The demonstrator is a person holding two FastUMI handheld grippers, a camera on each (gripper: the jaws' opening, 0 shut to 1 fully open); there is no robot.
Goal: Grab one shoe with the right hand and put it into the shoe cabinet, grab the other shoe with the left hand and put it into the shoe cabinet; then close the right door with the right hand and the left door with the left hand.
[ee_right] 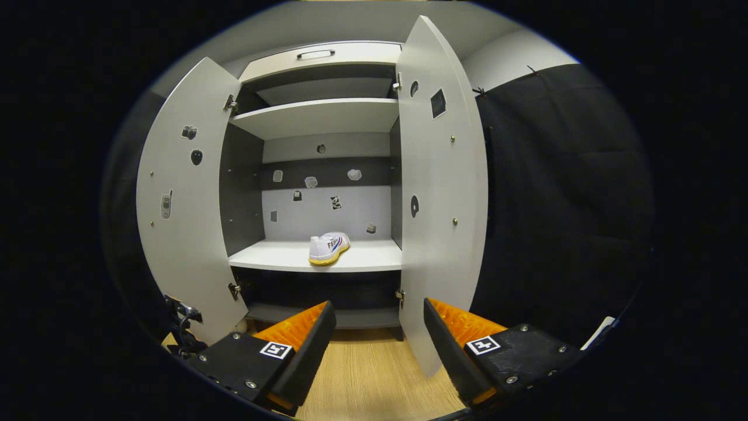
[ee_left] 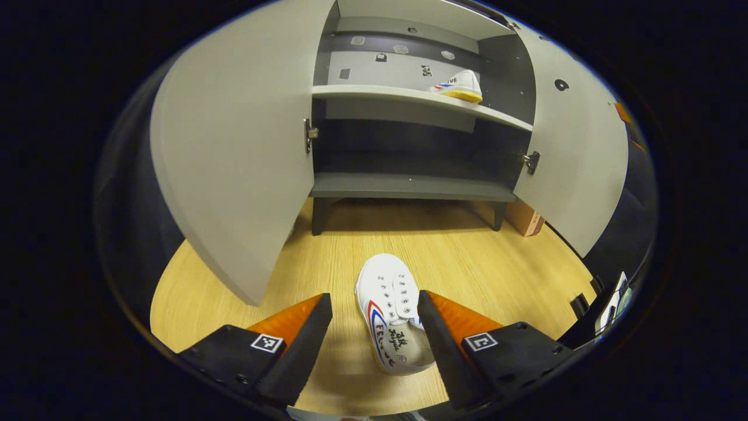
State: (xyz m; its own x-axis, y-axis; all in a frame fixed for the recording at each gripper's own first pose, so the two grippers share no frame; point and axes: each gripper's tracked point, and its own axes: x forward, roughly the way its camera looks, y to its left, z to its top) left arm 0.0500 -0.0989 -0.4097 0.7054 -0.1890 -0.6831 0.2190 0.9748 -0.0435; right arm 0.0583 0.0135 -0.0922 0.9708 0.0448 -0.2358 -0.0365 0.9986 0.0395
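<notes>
Now you are hovering the wide-open, empty left hand-held gripper (ee_left: pixel 374 318) over the shoe (ee_left: pixel 390 313), its long axis running straight between the fingers.

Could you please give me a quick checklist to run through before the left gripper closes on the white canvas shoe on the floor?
1. Left gripper open: ok.
2. White canvas shoe on the wooden floor between its fingers: ok.
3. Fingers touching that shoe: cannot tell.
4. Both grey cabinet doors, left door and right door, open: ok.
5. First white shoe on the pale middle shelf: ok.
6. Right gripper open, holding nothing: ok.
</notes>
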